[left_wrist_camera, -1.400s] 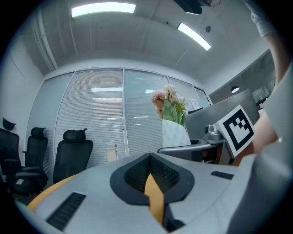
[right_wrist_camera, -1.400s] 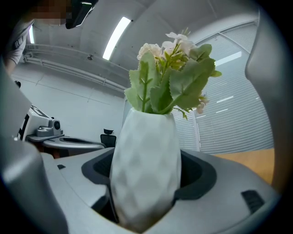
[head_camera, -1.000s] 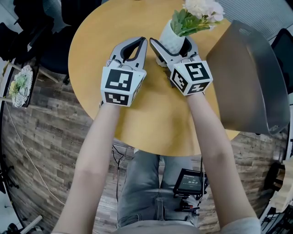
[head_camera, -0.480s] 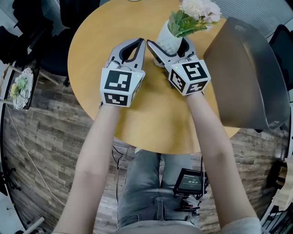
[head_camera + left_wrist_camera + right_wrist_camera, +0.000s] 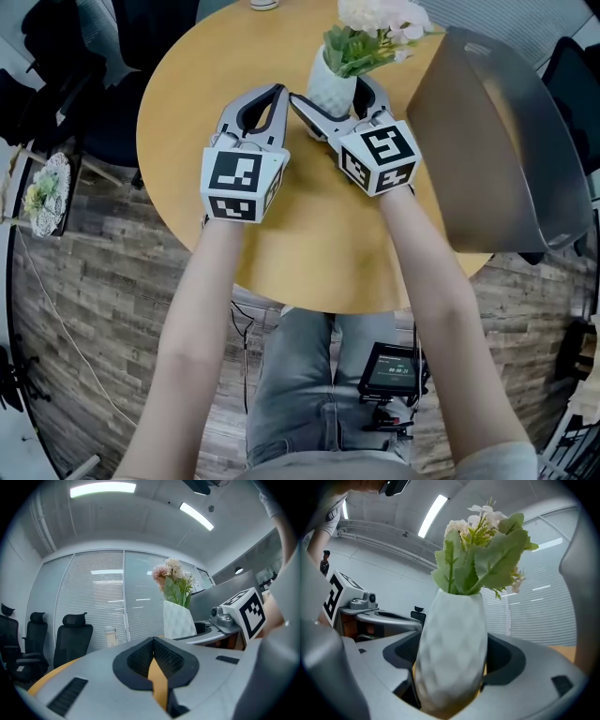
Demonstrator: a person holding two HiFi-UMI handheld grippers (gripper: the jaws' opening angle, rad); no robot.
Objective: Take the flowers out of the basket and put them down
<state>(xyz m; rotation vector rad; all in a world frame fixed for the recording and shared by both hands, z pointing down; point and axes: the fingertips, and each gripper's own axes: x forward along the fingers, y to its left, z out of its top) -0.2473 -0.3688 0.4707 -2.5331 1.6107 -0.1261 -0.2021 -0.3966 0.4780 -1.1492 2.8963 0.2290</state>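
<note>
A white faceted vase [image 5: 330,86] with pale flowers [image 5: 370,28] and green leaves stands upright on the round wooden table [image 5: 309,234]. My right gripper [image 5: 328,90] lies level around the vase. Its jaws have just been opening, and thin slits of table show either side of the vase [image 5: 450,653] between them. The bouquet [image 5: 483,559] rises above. My left gripper [image 5: 275,91] rests shut and empty just left of the vase. In the left gripper view its tips [image 5: 153,640] meet, with the vase [image 5: 177,620] to the right.
A large grey basket [image 5: 506,159] lies tilted on the table's right side, close to my right forearm. A small cup [image 5: 262,4] sits at the far table edge. Office chairs [image 5: 70,639] stand beyond the table. A small screen device [image 5: 389,370] is on the floor.
The whole head view has slid slightly up and left. Both grippers and the vase keep their places relative to one another.
</note>
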